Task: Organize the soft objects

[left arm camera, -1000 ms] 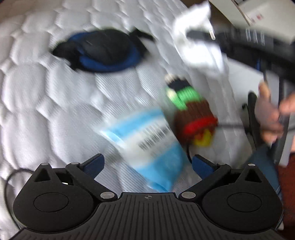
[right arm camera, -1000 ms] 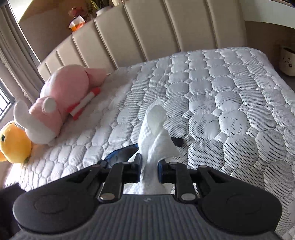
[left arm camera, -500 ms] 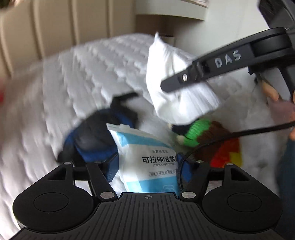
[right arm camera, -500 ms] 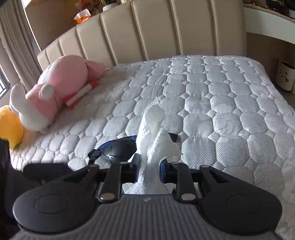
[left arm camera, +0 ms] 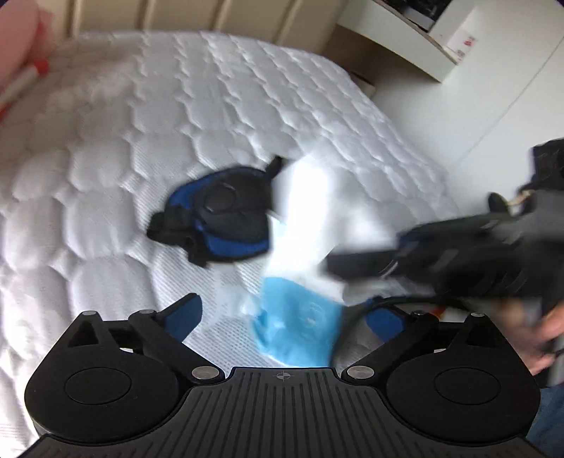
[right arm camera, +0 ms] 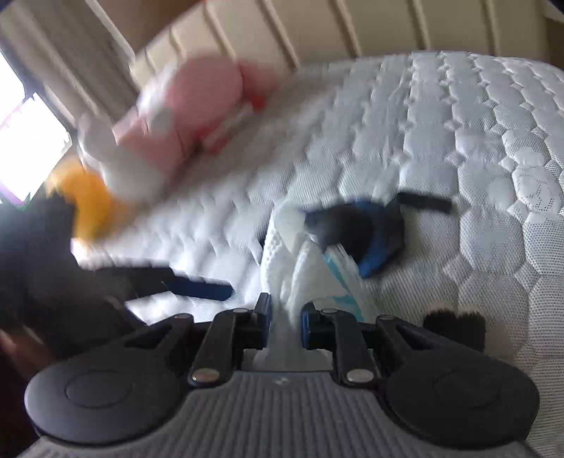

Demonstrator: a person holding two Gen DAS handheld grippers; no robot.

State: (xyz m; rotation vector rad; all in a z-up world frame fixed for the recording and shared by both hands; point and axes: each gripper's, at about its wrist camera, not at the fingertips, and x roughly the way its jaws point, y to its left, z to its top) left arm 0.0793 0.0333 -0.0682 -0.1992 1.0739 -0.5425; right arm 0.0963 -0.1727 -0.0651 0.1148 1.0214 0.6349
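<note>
My left gripper (left arm camera: 283,306) hangs over the white quilted bed (left arm camera: 105,183) with its jaws opening wide. A light-blue packet (left arm camera: 299,327) lies blurred between its fingers, and neither pad presses on it. A black-and-blue padded pouch (left arm camera: 225,218) rests just beyond. My right gripper (right arm camera: 286,306) is closing tighter on a crumpled white tissue (right arm camera: 282,253) that sticks up between its pads. It hovers over the packet (right arm camera: 340,278) beside the pouch (right arm camera: 356,229). The tissue (left arm camera: 310,211) also shows in the left wrist view.
A pink plush (right arm camera: 197,105) and a yellow plush (right arm camera: 88,200) lie against the beige headboard (right arm camera: 317,28). A dark knitted toy end (right arm camera: 454,327) sits at the right. The bed's edge, a white wall and a shelf (left arm camera: 405,38) are to the right, with a person's hand (left arm camera: 543,334).
The left gripper's jaws, narrowed around the blue packet half a second ago, have spread wide and the packet lies loose. The right gripper has swung in lower with the tissue.
</note>
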